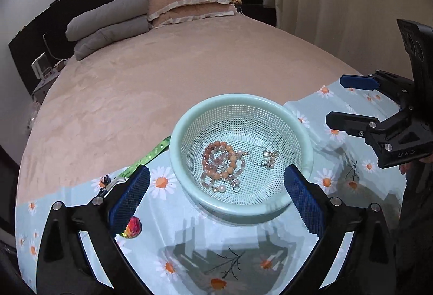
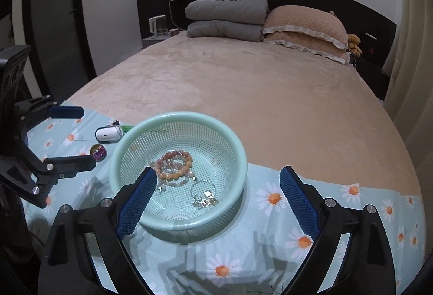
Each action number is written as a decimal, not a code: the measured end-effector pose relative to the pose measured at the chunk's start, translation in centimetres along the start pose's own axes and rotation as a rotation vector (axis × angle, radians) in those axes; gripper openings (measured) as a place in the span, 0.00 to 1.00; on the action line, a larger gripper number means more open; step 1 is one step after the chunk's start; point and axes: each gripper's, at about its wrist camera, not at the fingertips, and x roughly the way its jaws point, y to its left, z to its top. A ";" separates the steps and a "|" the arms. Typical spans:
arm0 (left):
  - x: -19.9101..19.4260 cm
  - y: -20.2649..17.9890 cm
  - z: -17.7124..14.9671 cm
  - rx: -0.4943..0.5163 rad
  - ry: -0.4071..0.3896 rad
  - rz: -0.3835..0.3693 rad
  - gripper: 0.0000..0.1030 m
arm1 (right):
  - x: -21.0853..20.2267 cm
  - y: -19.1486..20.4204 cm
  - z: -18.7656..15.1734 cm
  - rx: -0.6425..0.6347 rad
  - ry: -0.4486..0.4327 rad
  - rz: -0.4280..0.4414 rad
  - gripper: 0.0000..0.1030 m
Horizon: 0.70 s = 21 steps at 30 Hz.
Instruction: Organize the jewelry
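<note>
- A plush beige bed stretches beyond both grippers.
- A daisy-print cloth lies glossy beneath them.
- The round perforated mint basket sits just ahead of the left gripper, holding the beaded bracelets and wire earrings.
- The left gripper and the right gripper are both spread, empty.

both hand-held grippers, left right, open, empty
</note>
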 end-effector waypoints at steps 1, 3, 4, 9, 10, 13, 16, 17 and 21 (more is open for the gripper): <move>-0.7 -0.2 -0.4 -0.014 -0.005 0.001 0.94 | -0.6 0.2 0.0 0.002 -0.004 -0.011 0.87; -2.0 -1.0 -1.3 -0.021 -0.028 0.021 0.94 | -2.0 0.7 -0.3 0.008 -0.017 -0.034 0.89; -2.5 -1.5 -1.6 -0.018 -0.043 0.038 0.94 | -2.7 0.9 -0.7 0.014 -0.024 -0.048 0.90; -5.0 -4.0 -4.9 -0.014 -0.099 0.034 0.94 | -5.3 2.1 -3.5 0.040 -0.034 -0.087 0.91; -5.4 -4.6 -5.6 -0.006 -0.113 0.032 0.94 | -5.7 2.4 -4.2 0.040 -0.038 -0.092 0.91; -6.6 -6.1 -7.0 0.007 -0.155 0.036 0.94 | -6.9 3.5 -6.3 0.032 -0.041 -0.115 0.91; -7.6 -7.0 -8.1 -0.012 -0.191 0.060 0.94 | -8.0 4.8 -8.5 0.033 -0.056 -0.163 0.91; -7.9 -7.3 -8.5 -0.020 -0.202 0.061 0.94 | -8.4 5.1 -9.3 0.037 -0.066 -0.161 0.92; -8.0 -7.5 -9.7 -0.070 -0.199 0.105 0.94 | -9.7 6.4 -11.8 0.056 -0.099 -0.165 0.92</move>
